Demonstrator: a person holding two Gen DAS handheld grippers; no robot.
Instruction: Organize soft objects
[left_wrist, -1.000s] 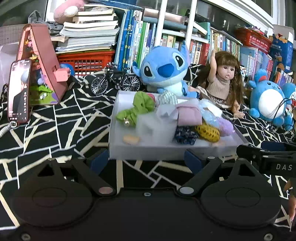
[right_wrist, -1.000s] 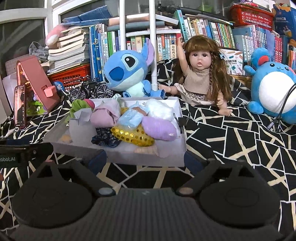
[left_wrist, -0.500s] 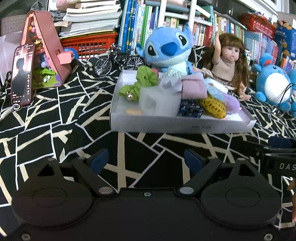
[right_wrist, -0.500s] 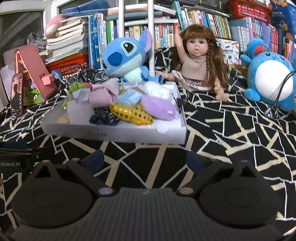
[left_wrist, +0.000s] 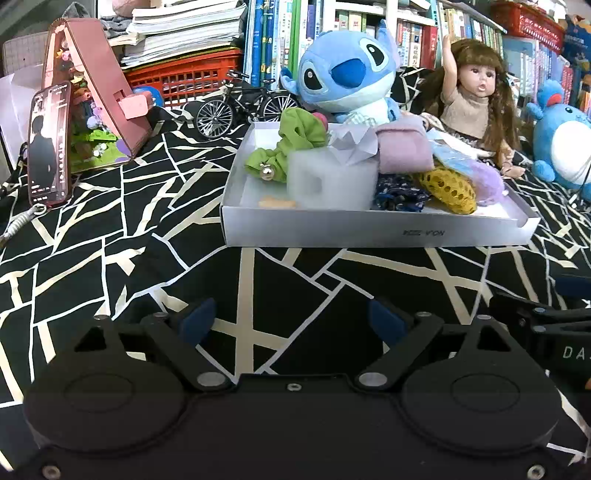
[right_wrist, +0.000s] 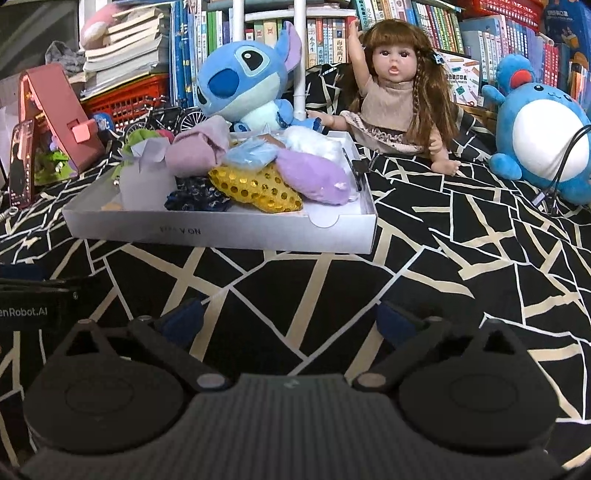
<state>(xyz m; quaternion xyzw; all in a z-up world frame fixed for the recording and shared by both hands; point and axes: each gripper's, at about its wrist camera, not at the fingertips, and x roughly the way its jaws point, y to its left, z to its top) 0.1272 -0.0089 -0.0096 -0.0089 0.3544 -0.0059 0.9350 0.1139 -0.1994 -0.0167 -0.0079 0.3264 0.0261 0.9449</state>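
A shallow white box (left_wrist: 369, 230) (right_wrist: 221, 230) sits on the black patterned cloth, piled with soft items: a green scrunchie (left_wrist: 291, 142), a pink cloth (left_wrist: 404, 151) (right_wrist: 195, 153), a gold sequin pouch (left_wrist: 447, 186) (right_wrist: 255, 186), a purple plush piece (right_wrist: 314, 175), a dark blue scrunchie (right_wrist: 197, 199) and a white foam block (left_wrist: 328, 181). My left gripper (left_wrist: 290, 319) is open and empty, well short of the box. My right gripper (right_wrist: 290, 321) is open and empty, also in front of the box.
Behind the box stand a blue Stitch plush (left_wrist: 347, 81) (right_wrist: 243, 81), a doll (left_wrist: 476, 96) (right_wrist: 395, 96), a round blue plush (right_wrist: 543, 125), a toy bicycle (left_wrist: 243, 107), a pink stand (left_wrist: 99, 88) with a phone (left_wrist: 48, 144), and bookshelves (right_wrist: 369, 29).
Both grippers have pulled back from the box, which now lies farther ahead with more cloth showing in front. Both stay open and empty.
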